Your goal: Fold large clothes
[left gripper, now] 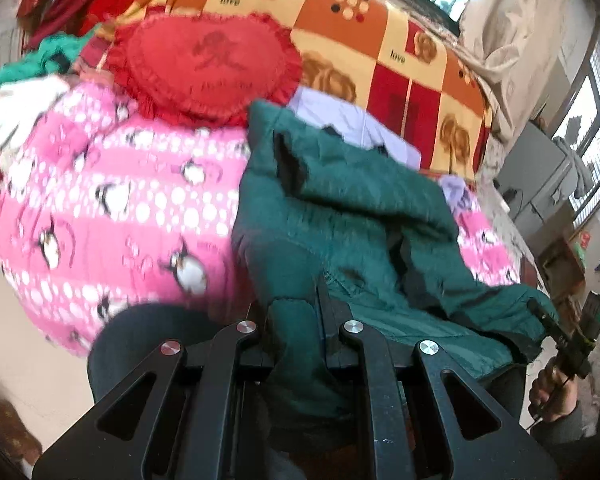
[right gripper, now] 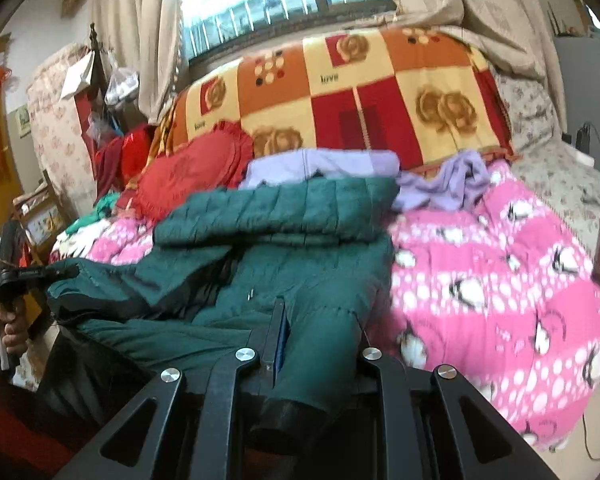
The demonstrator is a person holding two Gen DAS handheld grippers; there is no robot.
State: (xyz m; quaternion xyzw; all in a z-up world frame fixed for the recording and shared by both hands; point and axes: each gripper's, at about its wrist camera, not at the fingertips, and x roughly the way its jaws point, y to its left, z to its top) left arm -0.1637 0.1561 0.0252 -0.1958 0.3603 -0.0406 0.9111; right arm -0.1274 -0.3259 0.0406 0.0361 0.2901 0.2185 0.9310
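A dark green quilted jacket [left gripper: 340, 208] lies spread on a pink penguin blanket [left gripper: 112, 216] on the bed; it also shows in the right wrist view [right gripper: 284, 248]. My left gripper [left gripper: 300, 300] is shut on a green cuff or sleeve end of the jacket near the bed's front edge. My right gripper [right gripper: 296, 320] is shut on the jacket's other sleeve, its black-lined cuff hanging between the fingers. Each gripper shows in the other's view, the right one [left gripper: 548, 320] and the left one [right gripper: 56, 272], both pinching jacket fabric.
A red heart-shaped pillow [left gripper: 208, 68] and a lilac garment [right gripper: 324, 164] lie behind the jacket. A checked orange and red blanket [right gripper: 380, 92] covers the back. White and green clothes [left gripper: 16, 96] are piled at the left. Curtains and a window [right gripper: 260, 4] stand behind.
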